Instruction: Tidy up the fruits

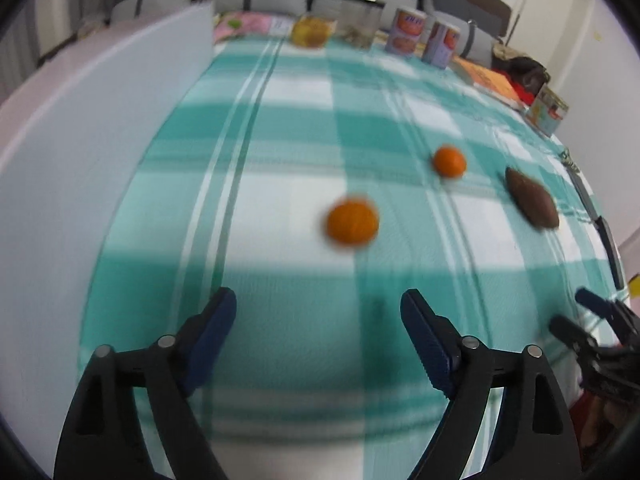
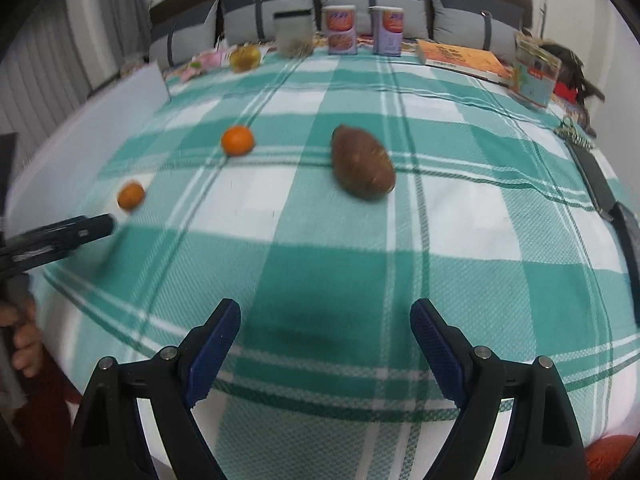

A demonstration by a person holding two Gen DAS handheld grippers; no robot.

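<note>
Two small oranges and a brown oval fruit lie apart on a green-and-white checked cloth. In the left wrist view the nearer orange sits ahead of my open left gripper, the farther orange and the brown fruit to its right. Nothing is between the left fingers. In the right wrist view the brown fruit lies ahead of my open, empty right gripper; the oranges are to the left. The left gripper enters from the left edge, close to the nearer orange.
A white board stands along the left of the cloth. At the far edge stand two purple cartons, a clear jar, a yellowish jar, an orange book and a box. Grey cushions line the back. A dark strap lies at right.
</note>
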